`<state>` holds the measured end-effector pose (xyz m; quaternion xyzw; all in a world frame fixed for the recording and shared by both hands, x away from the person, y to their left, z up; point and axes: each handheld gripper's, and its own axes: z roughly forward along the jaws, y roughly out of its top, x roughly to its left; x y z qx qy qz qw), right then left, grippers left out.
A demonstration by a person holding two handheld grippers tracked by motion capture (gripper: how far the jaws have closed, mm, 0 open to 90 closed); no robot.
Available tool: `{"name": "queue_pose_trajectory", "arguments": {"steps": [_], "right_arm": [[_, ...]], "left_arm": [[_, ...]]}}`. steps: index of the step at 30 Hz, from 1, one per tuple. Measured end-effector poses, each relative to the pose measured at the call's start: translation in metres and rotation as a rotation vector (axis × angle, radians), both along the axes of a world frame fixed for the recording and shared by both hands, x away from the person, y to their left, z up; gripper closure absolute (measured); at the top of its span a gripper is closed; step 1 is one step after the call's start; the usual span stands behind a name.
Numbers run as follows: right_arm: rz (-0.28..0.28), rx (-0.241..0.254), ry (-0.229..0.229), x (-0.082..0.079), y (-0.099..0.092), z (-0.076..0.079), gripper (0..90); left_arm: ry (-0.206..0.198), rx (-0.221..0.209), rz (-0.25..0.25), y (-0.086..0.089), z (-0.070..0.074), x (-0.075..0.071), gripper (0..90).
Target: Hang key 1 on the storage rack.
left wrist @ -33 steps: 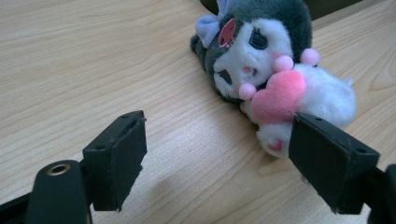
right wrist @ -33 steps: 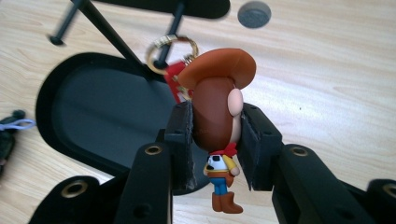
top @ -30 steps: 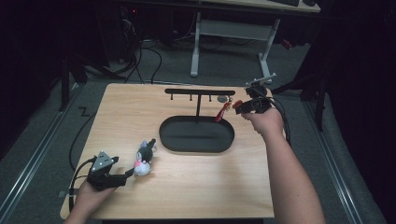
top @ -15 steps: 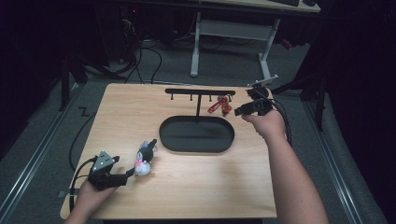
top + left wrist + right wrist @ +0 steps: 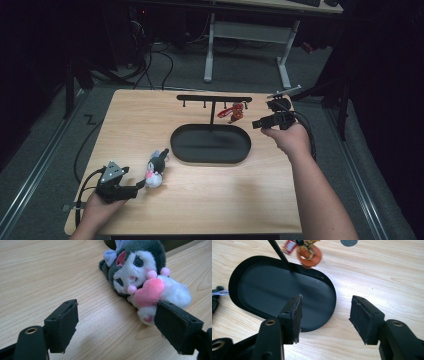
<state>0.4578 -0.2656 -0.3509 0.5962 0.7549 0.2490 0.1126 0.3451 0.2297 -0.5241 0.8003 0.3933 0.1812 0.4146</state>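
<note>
A: Nearest first: left tool (image 5: 141,184) low on the counter (image 5: 210,210), jaws wide apart, nothing between them. Plush toy (image 5: 156,167) lying on its side just ahead, one pad close beside its white fluffy belly, not pressing.

B: Seen up close from the left gripper view: soft plush toy (image 5: 140,277), grey hood, white face, pink felt heart, tiny pompoms. Fuzzy, squashy stuff. Untouched so far by the look of it.

A: Middle of the counter: stand (image 5: 210,145) with a black oval base, smooth and matte, shallow rim, thin upright post, flat bar with little hooks on top.

B: Farther back: red keychain (image 5: 234,112) dangling from the right end of that bar. Glossy orange-red ring, small metal bits, a little tag. Blurred in the right gripper view (image 5: 308,251), so possibly swinging.

A: Right tool (image 5: 256,124) just beside it, jaws just been opening, now well apart, holding nothing.

B: Verdict: keychain hung, that part seemingly done. Plush toy left to pick up and, likely, hang or set on the stand.

A: Pale wood grain all round, level and bare.
</note>
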Motion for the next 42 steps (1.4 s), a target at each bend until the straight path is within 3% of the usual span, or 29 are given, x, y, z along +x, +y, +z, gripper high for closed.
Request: {"name": "queue_pose_trajectory", "arguments": {"steps": [11, 13, 15, 17, 20, 21, 22, 31, 34, 37, 39, 40, 41, 42], "right_arm": [[-0.006, 0.004, -0.041, -0.021, -0.009, -0.012, 37.3], [0.004, -0.015, -0.042, -0.025, -0.010, -0.015, 36.0], [0.004, 0.002, -0.054, -0.030, -0.011, -0.019, 35.8], [0.016, -0.024, -0.054, -0.035, -0.011, -0.024, 33.5], [0.020, -0.021, -0.067, -0.043, -0.011, -0.032, 32.5], [0.030, -0.052, -0.066, -0.046, -0.008, -0.035, 31.0], [0.049, -0.073, -0.088, -0.049, -0.008, -0.038, 31.0], [0.041, -0.060, -0.170, -0.083, -0.006, -0.074, 31.0], [0.037, -0.051, -0.205, -0.099, -0.004, -0.089, 31.0], [0.045, -0.060, -0.236, -0.113, -0.002, -0.103, 31.4], [0.050, -0.043, -0.254, -0.125, -0.001, -0.114, 31.6], [0.055, -0.028, -0.274, -0.137, 0.000, -0.124, 32.2], [0.055, -0.028, -0.274, -0.137, 0.000, -0.124, 32.2], [0.056, -0.019, -0.286, -0.143, 0.000, -0.129, 32.6]], "left_arm": [[-0.001, 0.012, -0.006, -0.001, 0.000, -0.002, 19.0], [-0.003, 0.018, -0.009, -0.001, 0.000, -0.002, 18.9], [-0.002, 0.017, -0.009, -0.001, 0.000, -0.003, 18.8], [-0.002, 0.019, -0.008, -0.001, 0.000, -0.004, 18.8], [-0.002, 0.025, -0.009, -0.001, 0.000, -0.005, 18.7], [-0.003, 0.026, -0.009, -0.001, 0.000, -0.005, 18.7], [-0.003, 0.026, -0.009, -0.001, 0.000, -0.005, 18.7], [-0.001, 0.031, -0.023, -0.006, -0.002, -0.005, 18.2], [0.003, 0.012, -0.025, -0.009, 0.000, -0.006, 17.5], [0.000, 0.024, -0.025, -0.017, 0.007, -0.006, 15.4], [-0.021, 0.018, -0.017, -0.020, 0.012, -0.008, 19.6], [-0.035, 0.013, -0.008, -0.022, 0.013, -0.009, 27.4], [-0.046, -0.001, -0.004, -0.023, 0.014, -0.009, 27.4], [-0.046, -0.018, -0.002, -0.023, 0.016, -0.009, 33.8]]}}
